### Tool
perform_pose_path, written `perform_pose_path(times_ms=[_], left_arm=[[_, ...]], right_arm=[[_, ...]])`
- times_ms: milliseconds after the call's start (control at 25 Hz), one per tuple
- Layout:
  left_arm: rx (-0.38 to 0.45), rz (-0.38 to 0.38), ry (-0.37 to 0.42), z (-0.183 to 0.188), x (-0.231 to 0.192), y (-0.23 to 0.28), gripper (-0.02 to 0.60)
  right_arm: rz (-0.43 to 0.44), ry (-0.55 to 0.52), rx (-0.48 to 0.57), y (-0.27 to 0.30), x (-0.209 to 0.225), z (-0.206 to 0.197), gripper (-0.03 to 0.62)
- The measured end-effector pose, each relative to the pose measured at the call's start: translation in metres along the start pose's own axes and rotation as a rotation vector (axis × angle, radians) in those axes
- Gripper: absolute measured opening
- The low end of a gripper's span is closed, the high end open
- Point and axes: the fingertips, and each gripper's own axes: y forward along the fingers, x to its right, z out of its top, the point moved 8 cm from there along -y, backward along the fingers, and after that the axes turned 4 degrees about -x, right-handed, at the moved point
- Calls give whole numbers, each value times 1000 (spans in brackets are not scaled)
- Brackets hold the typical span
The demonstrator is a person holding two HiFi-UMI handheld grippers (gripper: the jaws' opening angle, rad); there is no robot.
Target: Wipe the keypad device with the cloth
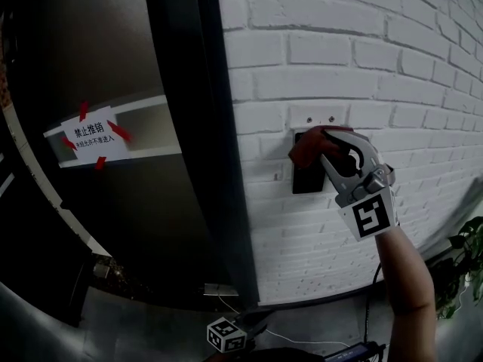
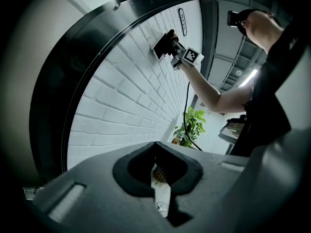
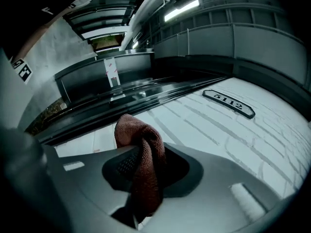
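Up on the white brick wall, the right gripper has its jaws clamped tight on a reddish-brown cloth – the fabric bunches out past the tips and hangs in a fold between them. The cloth is pressed against the top edge of the keypad device, a dark panel fixed flat to the bricks just right of a black door frame. A bare forearm reaches up behind the gripper. The left gripper hangs low, well apart from the device, with its jaws drawn together to a thin slit and nothing between them. A paper notice is taped on the dark door – and a leafy plant stands at the far right.
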Motion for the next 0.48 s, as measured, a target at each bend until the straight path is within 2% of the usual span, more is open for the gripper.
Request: perform_pose_path(times_ms=[120, 200, 360, 480], left_arm=[[6, 9, -7, -1, 0, -3, 4], [10, 18, -12, -1, -2, -6, 5], [9, 25, -13, -2, -2, -8, 5], [6, 27, -7, -1, -1, -8, 5]], right_arm=[[-12, -14, 47, 11, -12, 13, 86], [21, -69, 70, 17, -29, 19, 86], [201, -224, 33, 19, -86, 11, 86], [300, -259, 8, 5, -121, -12, 85]])
